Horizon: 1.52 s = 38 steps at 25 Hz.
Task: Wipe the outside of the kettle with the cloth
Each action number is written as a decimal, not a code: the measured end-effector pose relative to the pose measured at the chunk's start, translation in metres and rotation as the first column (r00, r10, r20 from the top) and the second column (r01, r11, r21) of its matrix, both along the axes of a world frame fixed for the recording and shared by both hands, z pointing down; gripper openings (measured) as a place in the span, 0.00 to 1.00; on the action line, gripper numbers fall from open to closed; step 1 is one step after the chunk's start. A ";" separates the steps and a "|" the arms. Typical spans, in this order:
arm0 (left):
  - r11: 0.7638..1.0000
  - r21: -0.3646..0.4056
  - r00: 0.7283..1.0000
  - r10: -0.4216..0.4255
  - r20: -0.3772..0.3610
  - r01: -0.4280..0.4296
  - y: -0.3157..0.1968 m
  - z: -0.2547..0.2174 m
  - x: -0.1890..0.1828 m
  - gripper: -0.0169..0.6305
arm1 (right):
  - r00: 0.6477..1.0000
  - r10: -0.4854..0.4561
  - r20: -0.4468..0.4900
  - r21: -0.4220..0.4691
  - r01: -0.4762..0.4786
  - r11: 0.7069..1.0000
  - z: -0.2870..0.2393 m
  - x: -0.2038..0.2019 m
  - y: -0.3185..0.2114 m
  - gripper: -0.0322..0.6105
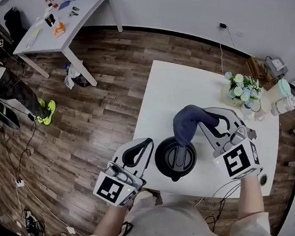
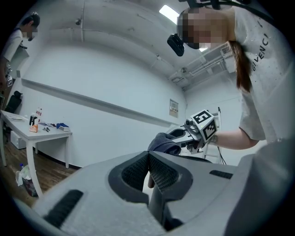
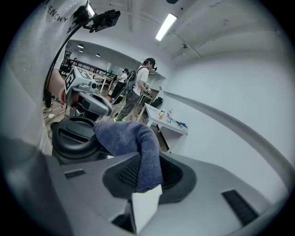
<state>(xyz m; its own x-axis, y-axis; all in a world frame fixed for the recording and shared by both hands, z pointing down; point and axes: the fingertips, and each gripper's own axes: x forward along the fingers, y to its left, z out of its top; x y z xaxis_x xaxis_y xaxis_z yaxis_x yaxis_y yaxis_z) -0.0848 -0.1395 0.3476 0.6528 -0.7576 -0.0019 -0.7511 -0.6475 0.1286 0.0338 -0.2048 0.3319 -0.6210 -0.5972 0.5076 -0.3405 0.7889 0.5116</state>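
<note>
Kettle (image 1: 175, 157) location: near edge of the white table (image 1: 174, 86), black, upright, lid on, with bare tabletop to its far side. Judged reason: it sits close to the person so that both tools can reach round its wall. Left gripper (image 1: 146, 144) sits just left of the kettle at the table's near-left corner, jaws together with nothing between them. Contact with the kettle wall cannot be confirmed. It is judged to be posted there to steady the body against the push of wiping. Right gripper (image 1: 202, 115) reaches in from the right, jaws clamped on one end of the blue-grey cloth (image 1: 186, 125). The free part is bunched and hangs down onto the kettle's far top edge. Gripping the cloth by its end leaves a loose wad to serve as the wiping face. The side wall shows no cloth on it, so the wipe is judged barely started. Flowers (image 1: 239, 88) and bottles stand at the far right, well apart, no obstruction.
</note>
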 end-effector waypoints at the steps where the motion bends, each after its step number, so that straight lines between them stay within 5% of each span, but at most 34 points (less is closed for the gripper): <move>1: 1.000 -0.003 1.000 -0.017 0.002 0.017 -0.003 0.001 -0.002 0.04 | 1.000 -0.007 -0.004 -0.010 0.007 1.000 0.004 0.002 -0.006 0.15; 14: 0.985 -0.057 0.987 -0.163 0.011 0.163 -0.005 0.036 -0.021 0.04 | 0.998 -0.063 0.030 -0.181 0.068 0.981 0.095 0.001 -0.032 0.15; 19: 0.980 -0.065 0.982 -0.185 0.027 0.187 0.007 0.038 -0.023 0.04 | 0.993 0.113 0.023 -0.157 -0.108 0.982 0.108 0.019 -0.045 0.15; 23: 0.978 -0.032 0.978 -0.205 0.044 0.207 0.018 0.031 -0.031 0.04 | 0.929 0.309 0.203 0.041 -0.323 0.945 0.050 0.041 -0.048 0.15; 28: 0.974 0.082 0.977 -0.214 0.021 0.212 0.028 0.003 -0.028 0.04 | 0.893 0.261 0.366 0.195 -0.348 0.917 -0.038 0.045 0.013 0.15; 33: 0.977 0.144 0.987 -0.158 -0.012 0.158 0.050 -0.022 -0.007 0.04 | 0.805 0.291 0.516 0.081 -0.384 0.920 -0.062 0.042 0.093 0.15; 38: 0.985 0.120 0.992 -0.116 -0.046 0.120 0.081 -0.023 -0.001 0.04 | 0.751 0.397 0.527 -0.029 -0.451 0.892 -0.046 0.049 0.155 0.15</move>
